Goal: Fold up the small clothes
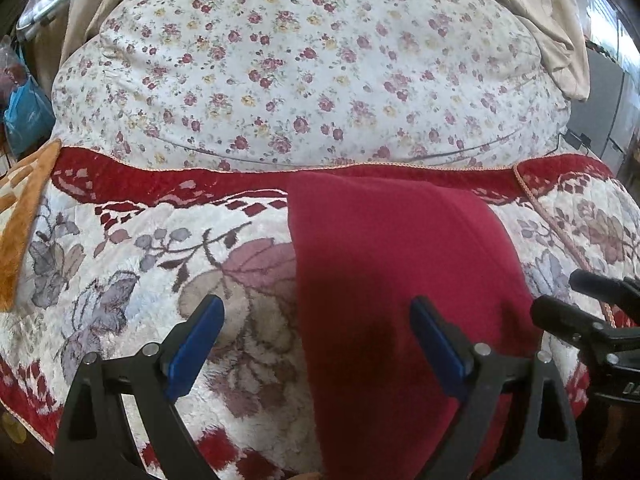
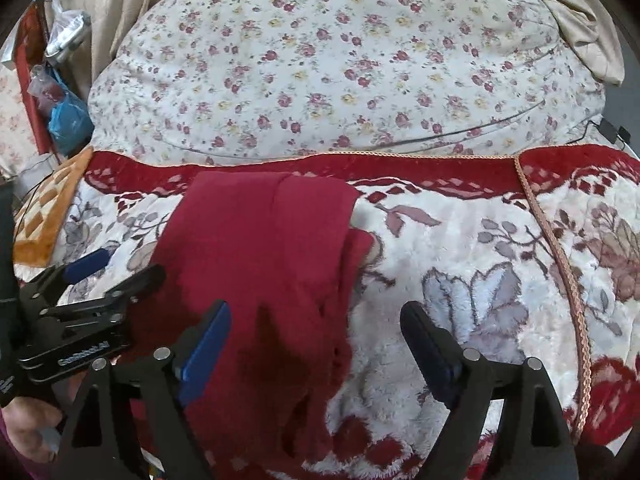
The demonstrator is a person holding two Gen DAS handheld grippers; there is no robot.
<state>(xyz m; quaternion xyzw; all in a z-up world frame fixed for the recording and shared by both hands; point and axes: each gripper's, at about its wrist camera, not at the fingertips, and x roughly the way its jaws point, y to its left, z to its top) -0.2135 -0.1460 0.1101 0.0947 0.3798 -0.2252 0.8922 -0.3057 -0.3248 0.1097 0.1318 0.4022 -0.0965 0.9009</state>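
A dark red garment (image 1: 400, 264), folded into a long strip, lies flat on a plush floral blanket (image 1: 132, 264) of white, grey and red; its far end reaches the blanket's red border, and its near end runs out of view under the cameras. In the right wrist view a second layer of the same cloth shows along its right edge, stepped slightly outward. The left gripper (image 1: 316, 340) hangs over the garment's left edge, its blue-padded fingers (image 1: 196, 344) spread wide: one is over the bare blanket, the other over the red cloth, with nothing pinched between them. The right gripper (image 2: 316, 348) hangs over the garment's right edge, jaws likewise wide apart, one finger above the red cloth and the other above the white pile of the blanket; it holds nothing. Each gripper appears at the edge of the other's view, the two standing just beside each other. Behind the blanket lies a white quilt (image 1: 304, 68) printed with small red and yellow flowers. An orange and cream checked cushion (image 2: 48, 220) sits at the blanket's far left corner. Beige curtains (image 2: 120, 8) hang beyond the quilt. A blue plastic bag (image 2: 68, 120) sits at the left, beside the bed. Part of a person's hand (image 2: 28, 424) shows at the lower left of the right wrist view.
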